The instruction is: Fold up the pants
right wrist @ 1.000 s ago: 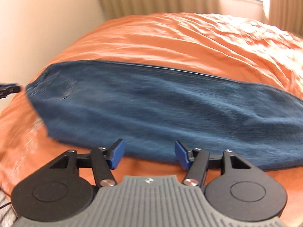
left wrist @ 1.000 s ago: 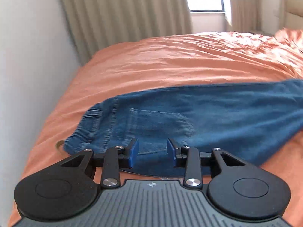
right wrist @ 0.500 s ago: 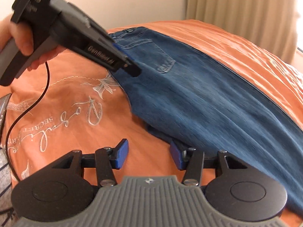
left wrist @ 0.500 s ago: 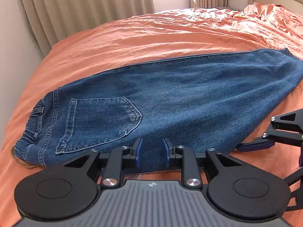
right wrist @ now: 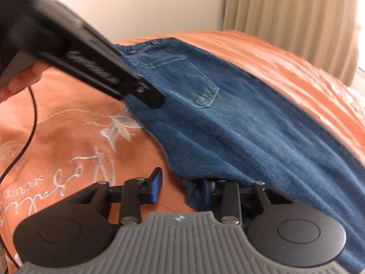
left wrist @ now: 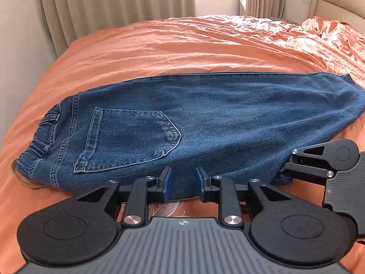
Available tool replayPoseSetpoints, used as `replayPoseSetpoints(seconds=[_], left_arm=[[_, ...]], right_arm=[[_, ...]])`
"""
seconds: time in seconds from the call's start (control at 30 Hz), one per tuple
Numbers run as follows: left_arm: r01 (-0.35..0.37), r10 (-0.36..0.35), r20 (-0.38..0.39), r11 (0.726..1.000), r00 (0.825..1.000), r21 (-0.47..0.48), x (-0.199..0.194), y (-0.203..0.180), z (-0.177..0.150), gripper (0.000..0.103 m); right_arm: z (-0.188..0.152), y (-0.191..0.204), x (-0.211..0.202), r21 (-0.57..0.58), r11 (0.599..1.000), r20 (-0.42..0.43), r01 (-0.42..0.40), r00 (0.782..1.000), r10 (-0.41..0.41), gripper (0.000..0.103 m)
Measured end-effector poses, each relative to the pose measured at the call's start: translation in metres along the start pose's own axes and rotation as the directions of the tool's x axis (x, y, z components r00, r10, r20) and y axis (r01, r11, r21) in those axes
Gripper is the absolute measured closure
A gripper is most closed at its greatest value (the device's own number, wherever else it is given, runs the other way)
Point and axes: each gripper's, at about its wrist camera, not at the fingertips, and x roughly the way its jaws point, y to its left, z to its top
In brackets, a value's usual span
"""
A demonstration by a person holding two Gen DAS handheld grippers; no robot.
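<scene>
Blue jeans [left wrist: 205, 118] lie folded lengthwise on the orange bed, waistband at the left, back pocket [left wrist: 130, 141] up, leg hems at the right. My left gripper [left wrist: 182, 183] is open, its fingers astride the near edge of the jeans at the seat. My right gripper [right wrist: 181, 187] is open at the same near edge; its right finger sits under or against the denim [right wrist: 251, 137]. The right gripper also shows in the left wrist view [left wrist: 319, 162]. The left gripper crosses the right wrist view [right wrist: 95, 68].
An orange bedspread [left wrist: 182, 45] with white embroidery [right wrist: 68, 164] covers the bed. Curtains [left wrist: 114, 4] and a window stand behind, a headboard [left wrist: 337, 0] at the far right. A black cable [right wrist: 25, 141] trails at the left.
Both grippers have come in low to the near edge of the jeans. The left jaws narrowed, then widened a little. The right gripper swung left towards the left one.
</scene>
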Motion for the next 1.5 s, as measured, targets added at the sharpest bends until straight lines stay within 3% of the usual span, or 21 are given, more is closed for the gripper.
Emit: replayPoseSetpoints(seconds=[0.1,0.3,0.33,0.37,0.43,0.57,0.77,0.9,1.0,1.07,1.13,1.2,1.33,1.47,1.5], left_arm=[[-0.021,0.019,-0.041,0.999,0.999,-0.047,-0.003,-0.003,-0.001,0.073],[-0.042,0.028,-0.101,0.990,0.995,-0.132,-0.025,-0.020,-0.008,0.073],[-0.038,0.022,-0.102,0.987,0.995,-0.155,-0.031,-0.022,-0.008,0.073],[-0.030,0.012,-0.105,0.984,0.994,-0.177,-0.036,-0.023,-0.008,0.073],[-0.025,0.002,-0.110,0.978,0.994,-0.209,-0.048,-0.028,-0.007,0.073],[-0.029,0.010,-0.087,0.976,0.996,-0.218,-0.073,-0.047,0.001,0.073],[0.022,-0.032,-0.038,0.970,0.999,-0.240,-0.099,-0.084,0.023,0.073],[0.049,-0.056,-0.019,0.959,0.998,-0.279,-0.099,-0.100,0.036,0.073],[0.047,-0.055,-0.020,0.952,0.998,-0.304,-0.091,-0.110,0.041,0.073],[0.047,-0.057,-0.021,0.943,0.998,-0.329,-0.083,-0.114,0.044,0.073],[0.069,-0.083,-0.022,0.930,0.996,-0.361,-0.072,-0.119,0.045,0.073],[0.082,-0.098,-0.023,0.922,0.995,-0.378,-0.060,-0.124,0.048,0.073],[0.083,-0.097,-0.018,0.919,0.995,-0.384,-0.033,-0.141,0.060,0.073],[0.104,-0.115,-0.012,0.932,0.993,-0.347,0.000,-0.164,0.076,0.073],[0.107,-0.120,-0.019,0.938,0.993,-0.329,0.010,-0.169,0.080,0.073]], right_arm=[[-0.009,0.004,-0.004,-0.008,1.000,-0.025,0.019,0.999,-0.020,0.092],[-0.009,0.002,-0.018,0.004,1.000,-0.061,0.013,0.998,-0.013,0.095],[-0.010,0.000,-0.023,0.023,0.999,-0.074,-0.031,0.997,0.032,0.103],[-0.012,-0.003,-0.030,0.053,0.996,-0.085,-0.067,0.994,0.072,0.103],[-0.017,-0.004,-0.045,0.050,0.998,-0.079,-0.033,0.996,0.037,0.103],[-0.029,-0.035,-0.085,0.159,0.987,-0.067,-0.023,0.997,0.034,0.103],[-0.054,-0.110,-0.156,0.324,0.944,-0.083,0.065,0.996,-0.040,0.103],[-0.080,-0.174,-0.204,0.461,0.873,-0.101,0.159,0.987,-0.126,0.103],[-0.102,-0.220,-0.236,0.522,0.816,-0.135,0.248,0.969,-0.208,0.103],[-0.119,-0.245,-0.255,0.559,0.776,-0.156,0.291,0.957,-0.246,0.097],[-0.138,-0.271,-0.276,0.611,0.724,-0.175,0.321,0.946,-0.272,0.085],[-0.158,-0.294,-0.294,0.668,0.672,-0.179,0.322,0.945,-0.274,0.071],[-0.199,-0.329,-0.323,0.767,0.556,-0.178,0.320,0.939,-0.296,0.071],[-0.243,-0.362,-0.339,0.878,0.411,-0.137,0.245,0.952,-0.274,0.069],[-0.254,-0.371,-0.340,0.903,0.369,-0.124,0.220,0.956,-0.267,0.065]])
